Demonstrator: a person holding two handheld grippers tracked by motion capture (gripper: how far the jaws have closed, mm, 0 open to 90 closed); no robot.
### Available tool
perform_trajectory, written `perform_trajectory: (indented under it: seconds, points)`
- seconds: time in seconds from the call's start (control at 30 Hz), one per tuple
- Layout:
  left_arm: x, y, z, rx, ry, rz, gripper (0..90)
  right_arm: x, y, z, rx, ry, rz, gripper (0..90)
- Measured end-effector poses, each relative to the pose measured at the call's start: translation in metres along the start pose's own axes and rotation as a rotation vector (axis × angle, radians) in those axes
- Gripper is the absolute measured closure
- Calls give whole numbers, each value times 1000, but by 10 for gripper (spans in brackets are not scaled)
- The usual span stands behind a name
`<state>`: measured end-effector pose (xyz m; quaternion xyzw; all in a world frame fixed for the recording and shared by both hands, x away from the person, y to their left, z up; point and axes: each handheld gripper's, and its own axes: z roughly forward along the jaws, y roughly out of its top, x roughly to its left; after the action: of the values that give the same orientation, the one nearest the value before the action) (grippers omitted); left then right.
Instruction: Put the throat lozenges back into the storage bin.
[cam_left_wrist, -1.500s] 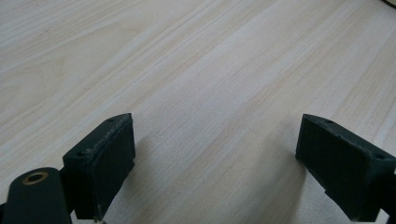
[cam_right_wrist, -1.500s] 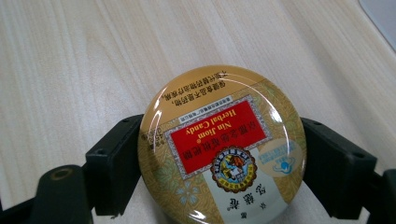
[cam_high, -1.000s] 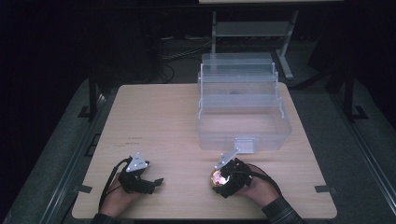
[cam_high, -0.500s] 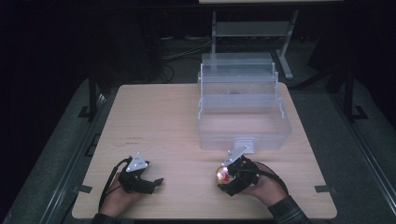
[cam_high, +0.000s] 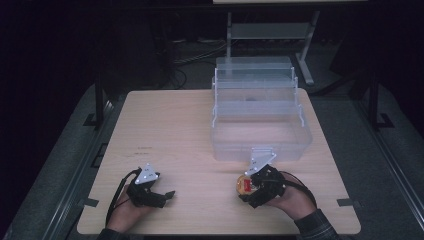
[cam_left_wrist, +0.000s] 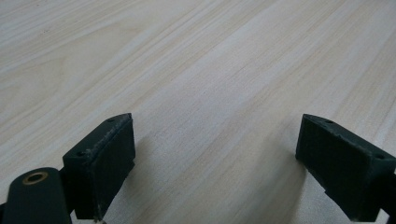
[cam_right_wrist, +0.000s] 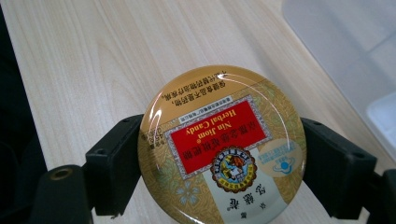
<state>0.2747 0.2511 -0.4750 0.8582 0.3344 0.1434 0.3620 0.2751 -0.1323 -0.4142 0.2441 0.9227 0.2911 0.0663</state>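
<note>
My right gripper (cam_high: 250, 187) clamps a round gold candy tin (cam_right_wrist: 222, 144), 1 jaw pressed to each side, lid facing the camera, near the right front of the wooden table (cam_high: 180, 135). Just beyond it stands a clear plastic box (cam_high: 260, 125). My left gripper (cam_high: 159, 196) rests near the left front, jaws spread wide, empty.

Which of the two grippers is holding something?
The right gripper: its fingers clamp a round candy tin. The left gripper is open over bare table.
</note>
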Motion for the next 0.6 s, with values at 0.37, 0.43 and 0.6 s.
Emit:
perform_trajectory:
  seconds: [0.37,0.43,0.6]
  points:
    - [0,0,0,-1,0,-1,110,-9,-3,-18,-15,-16,16,196]
    - [0,0,0,-2,0,-1,110,-9,-3,-21,-21,-21,18,196]
    - [0,0,0,1,-1,0,110,-12,-4,-29,-22,-29,18,195]
